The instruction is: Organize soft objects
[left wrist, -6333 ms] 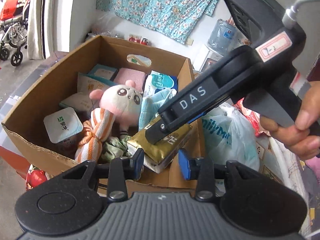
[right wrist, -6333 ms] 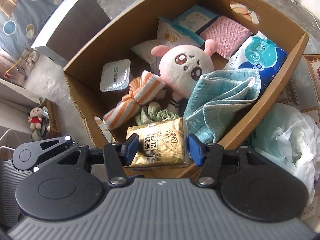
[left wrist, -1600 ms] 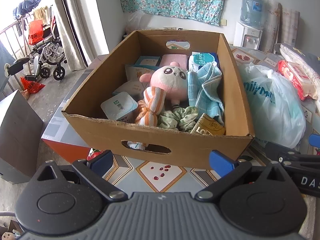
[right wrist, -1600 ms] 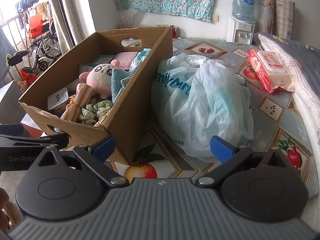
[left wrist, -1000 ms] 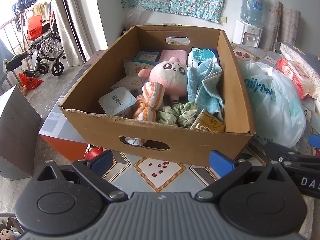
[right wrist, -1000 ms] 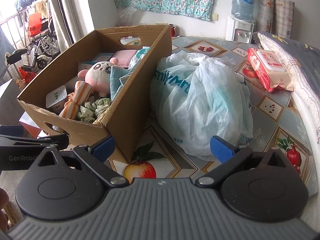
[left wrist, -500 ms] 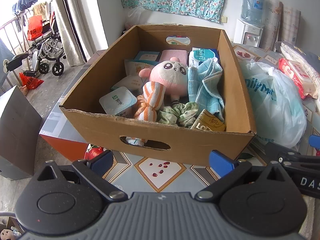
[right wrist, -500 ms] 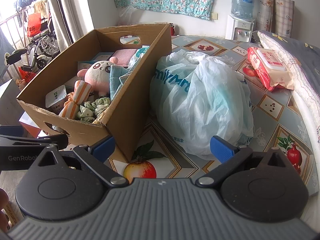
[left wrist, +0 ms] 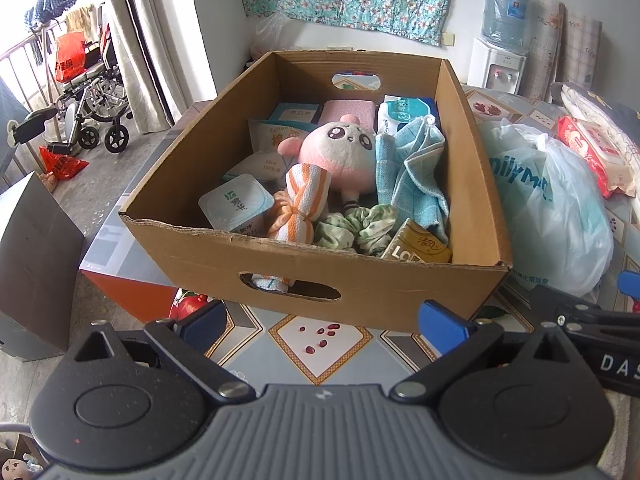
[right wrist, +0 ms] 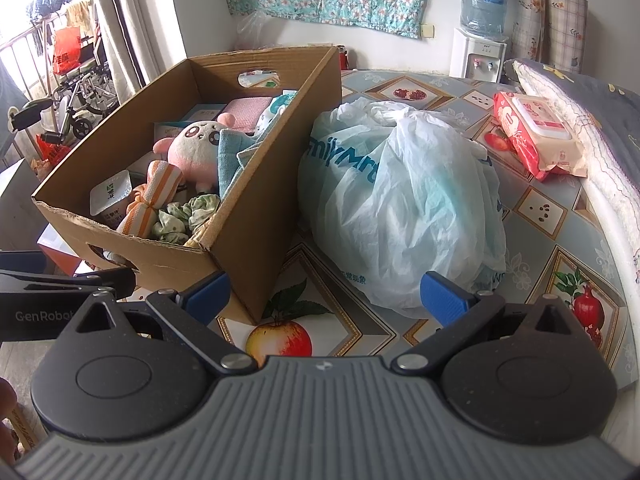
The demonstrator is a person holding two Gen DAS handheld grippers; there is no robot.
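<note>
A cardboard box (left wrist: pixel 360 280) (right wrist: pixel 256 216) stands on the patterned table and holds soft things: a pink plush toy (left wrist: pixel 344 152) (right wrist: pixel 196 148), an orange-striped rolled towel (left wrist: pixel 300 208) (right wrist: pixel 154 196), a teal cloth (left wrist: pixel 412 172), green scrunchies (left wrist: pixel 356 230) (right wrist: pixel 186 216), a gold tissue pack (left wrist: pixel 418 246) and several tissue packs. My left gripper (left wrist: pixel 324 326) hangs open in front of the box, holding nothing. Right of the box's near corner my right gripper (right wrist: pixel 324 294) is open and empty too.
A stuffed white plastic bag (right wrist: pixel 400 200) (left wrist: pixel 552 208) lies right of the box. A red wet-wipes pack (right wrist: pixel 536 132) lies further right, by folded bedding. A water dispenser (right wrist: pixel 480 28) stands at the back wall, a wheelchair (left wrist: pixel 88 100) on the left.
6.3 s ago my right gripper held the gold tissue pack over the box; the pack now lies inside. Both grippers have drawn back and opened wide. Hardly any motion over the last second.
</note>
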